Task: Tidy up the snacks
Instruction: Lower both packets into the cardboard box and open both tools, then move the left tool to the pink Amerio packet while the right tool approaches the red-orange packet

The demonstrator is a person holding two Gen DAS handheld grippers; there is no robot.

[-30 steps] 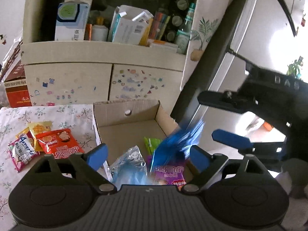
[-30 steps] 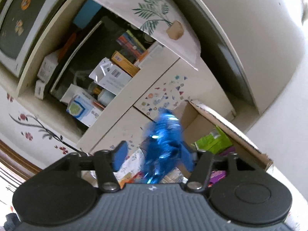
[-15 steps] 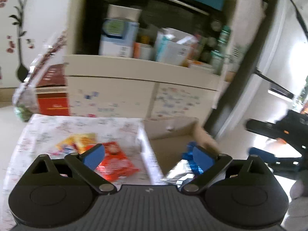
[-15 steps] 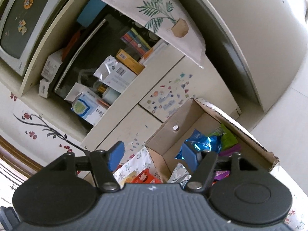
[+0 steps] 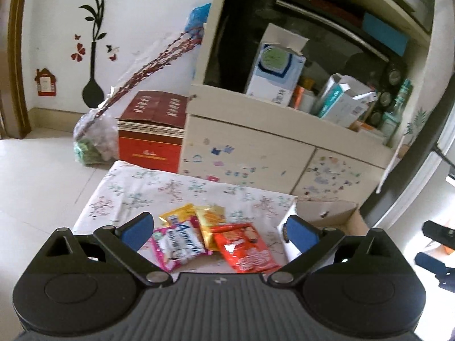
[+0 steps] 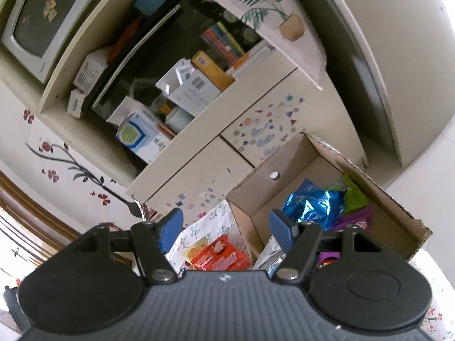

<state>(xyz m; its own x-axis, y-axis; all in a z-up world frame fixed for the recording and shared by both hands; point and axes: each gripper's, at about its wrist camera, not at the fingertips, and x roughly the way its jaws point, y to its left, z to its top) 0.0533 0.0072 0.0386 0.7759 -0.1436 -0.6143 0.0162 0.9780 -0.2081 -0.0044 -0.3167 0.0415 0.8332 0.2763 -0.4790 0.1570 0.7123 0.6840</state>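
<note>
a: on the flower-print desk [image 5: 133, 187], which step now?
b: picking the next snack. the left gripper [image 5: 219, 228] fingers are opening wide, empty, over the red foil snack packet [image 5: 246, 251]; the right gripper [image 6: 226, 228] is half open, empty.
a: next?
b: lower, close, carry it to the brown cardboard box [image 6: 318, 153].

Both grippers: blk ribbed body, blue pads [image 5: 136, 228], silver screws.

Three packets [image 5: 216, 240], one box [image 6: 327, 176]

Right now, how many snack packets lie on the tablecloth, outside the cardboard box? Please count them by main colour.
White and pink packet: 1
Yellow packet: 1
Red packet: 1
Total: 3
</note>
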